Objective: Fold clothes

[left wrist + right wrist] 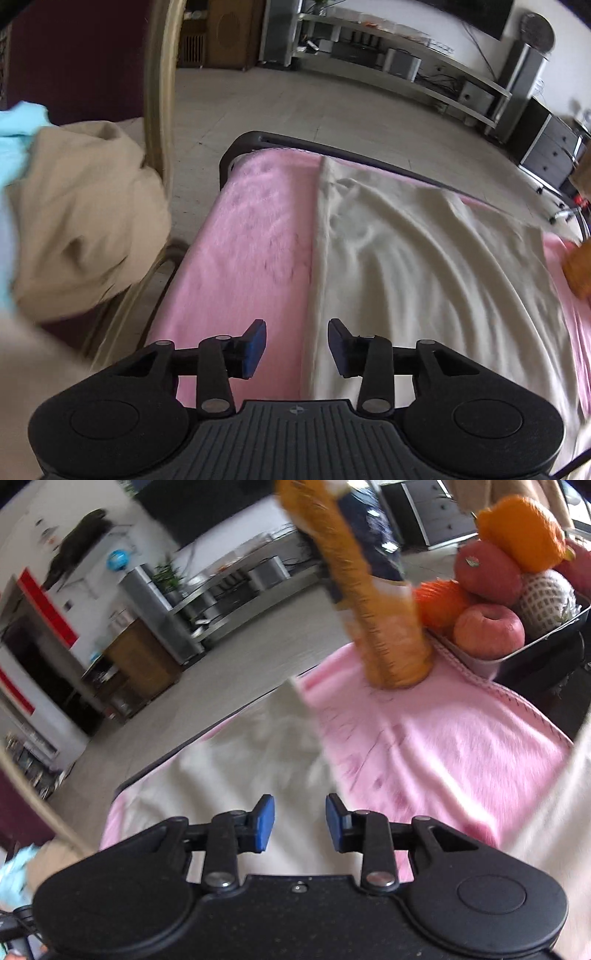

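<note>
A fruit tray (517, 653) is seen upper right only in the right view; a beige pile (85, 221) only at the left view's left. Both the left gripper (297, 349) and right gripper (300, 823) are held apart, empty, over a cream garment (424, 266) on the pink blanket (243, 258).

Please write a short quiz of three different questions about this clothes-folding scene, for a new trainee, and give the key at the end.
1. True or false: the cream garment lies spread on the pink blanket.
2. What is between the fingers of the left gripper? A) a sleeve B) nothing C) a towel
3. Fill in: in the right wrist view, the tray at the far corner holds ____.

Key
1. True. It lies flat with wrinkles.
2. B. The fingers stand apart above the cloth; the right gripper is empty too.
3. Fruit: apples and oranges, stacked behind the orange tube that stands on the blanket.
</note>
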